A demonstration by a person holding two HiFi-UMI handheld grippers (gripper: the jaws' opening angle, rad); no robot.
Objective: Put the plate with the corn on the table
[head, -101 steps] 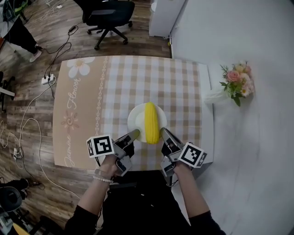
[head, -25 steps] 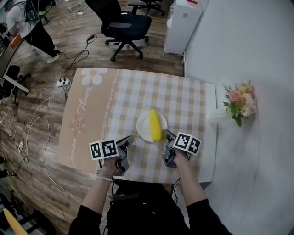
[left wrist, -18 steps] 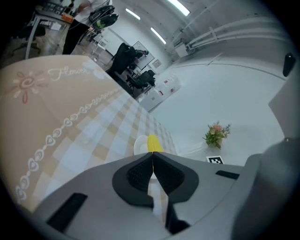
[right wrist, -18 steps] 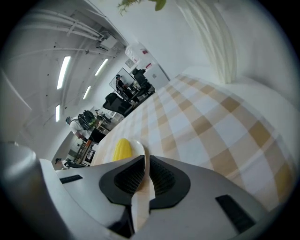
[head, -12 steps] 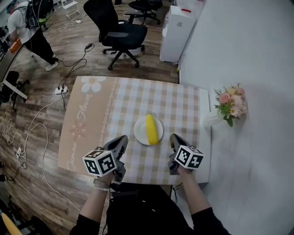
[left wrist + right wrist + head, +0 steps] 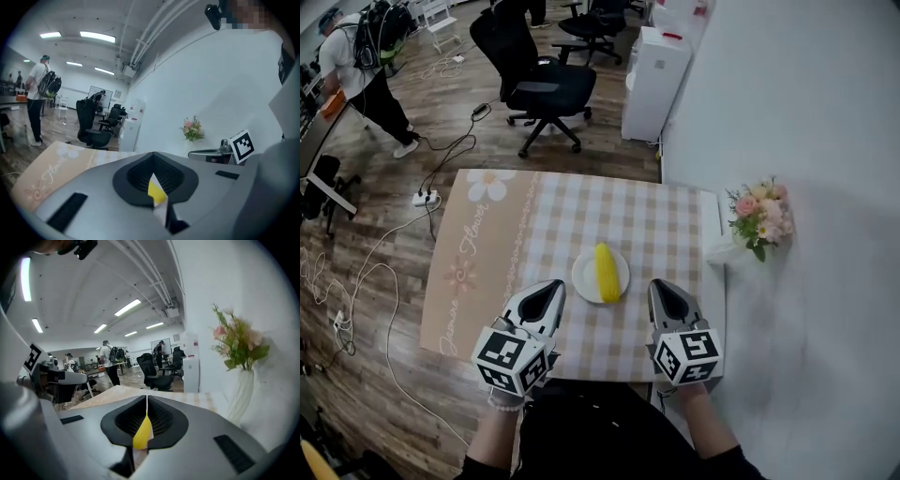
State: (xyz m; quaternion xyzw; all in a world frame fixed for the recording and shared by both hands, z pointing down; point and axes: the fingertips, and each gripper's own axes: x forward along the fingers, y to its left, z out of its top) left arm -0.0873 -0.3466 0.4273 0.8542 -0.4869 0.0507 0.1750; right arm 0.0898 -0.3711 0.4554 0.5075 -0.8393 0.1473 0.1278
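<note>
Where the table has its near edge under both tools, checked cloth lies bare on either side of the plate, which sits just beyond with the corn on it. Flowers stand off the right edge, and an office chair stands past the far edge. The left gripper and right gripper hang clear of the plate, jaws closed and empty.
</note>
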